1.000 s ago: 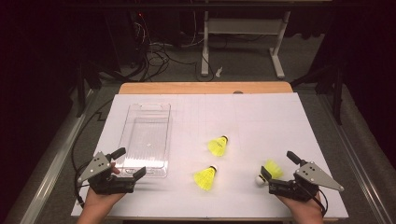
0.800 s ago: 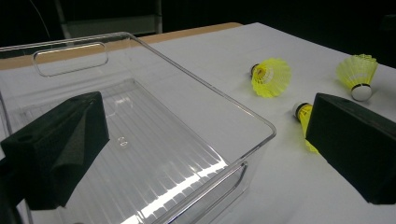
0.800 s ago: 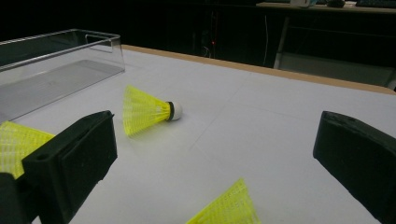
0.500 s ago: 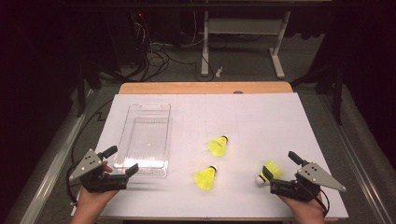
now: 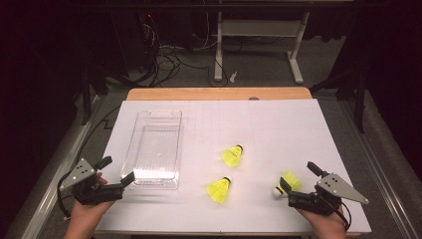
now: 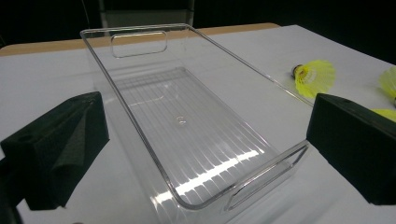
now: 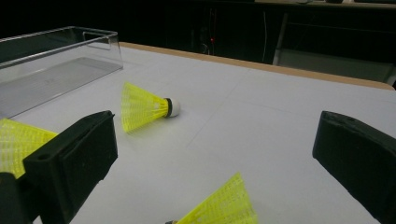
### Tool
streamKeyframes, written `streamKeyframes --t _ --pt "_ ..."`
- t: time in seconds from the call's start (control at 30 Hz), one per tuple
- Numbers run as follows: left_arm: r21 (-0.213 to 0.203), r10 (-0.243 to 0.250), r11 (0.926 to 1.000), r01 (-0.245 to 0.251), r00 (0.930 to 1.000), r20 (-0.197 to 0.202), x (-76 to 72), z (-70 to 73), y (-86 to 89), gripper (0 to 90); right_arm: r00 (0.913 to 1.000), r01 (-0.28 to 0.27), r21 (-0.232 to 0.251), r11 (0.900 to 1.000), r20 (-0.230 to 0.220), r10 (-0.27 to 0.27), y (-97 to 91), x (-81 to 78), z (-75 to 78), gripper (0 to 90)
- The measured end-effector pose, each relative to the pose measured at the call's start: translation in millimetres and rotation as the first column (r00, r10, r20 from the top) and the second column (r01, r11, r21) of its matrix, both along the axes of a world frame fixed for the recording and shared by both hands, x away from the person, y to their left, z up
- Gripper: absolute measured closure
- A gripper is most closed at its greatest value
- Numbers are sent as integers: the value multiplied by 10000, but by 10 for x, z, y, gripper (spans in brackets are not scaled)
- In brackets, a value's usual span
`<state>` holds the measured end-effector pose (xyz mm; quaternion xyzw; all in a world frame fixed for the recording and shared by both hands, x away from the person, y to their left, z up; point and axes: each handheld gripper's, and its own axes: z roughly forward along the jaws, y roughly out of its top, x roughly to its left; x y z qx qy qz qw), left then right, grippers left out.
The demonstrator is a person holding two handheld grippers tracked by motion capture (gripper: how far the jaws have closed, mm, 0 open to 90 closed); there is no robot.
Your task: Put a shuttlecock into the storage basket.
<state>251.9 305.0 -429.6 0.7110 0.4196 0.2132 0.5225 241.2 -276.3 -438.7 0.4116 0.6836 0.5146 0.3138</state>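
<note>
The left hand-held gripper (image 5: 115,172) hovers at the near left of the counter (image 5: 278,124), jaws spread, just off the near end of the clear tray (image 5: 158,149). The right hand-held gripper (image 5: 298,178), also spread, sits at the near right with one yellow shuttlecock (image 5: 287,182) between its jaws, seemingly untouched. Two more shuttlecocks (image 5: 232,155) (image 5: 219,190) lie between the grippers.

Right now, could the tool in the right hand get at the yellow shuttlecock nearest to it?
Probably yes. The right tool is open, and the nearest shuttlecock lies on the white table just in front of its jaws, with nothing between them.
</note>
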Motion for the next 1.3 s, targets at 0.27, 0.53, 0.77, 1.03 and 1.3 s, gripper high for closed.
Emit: streamKeyframes --t 0.27,0.53,0.77,1.03,1.3 --pt "319 50 9995 -48 10000 -67 -4 10 34 2 10000 10 -22 10000 11 -10 -10 -8 5 3" --pt "72 48 10000 -46 9995 -308 -11 6 85 3 10000 18 -16 10000 -28 -18 6 -18 3 2" --pt "246 -156 9995 173 9976 -679 -39 1 72 6 10000 -5 -81 10000 -59 4 -4 -19 -6 3" --pt "662 -111 9976 199 9914 -1306 -69 -87 65 6 10000 -2 -44 10000 -71 2 2 -42 -10 2" --pt "1140 85 9934 143 9804 -1967 -129 -205 97 6 9998 -50 -97 9999 -217 48 8 -31 -35 2"
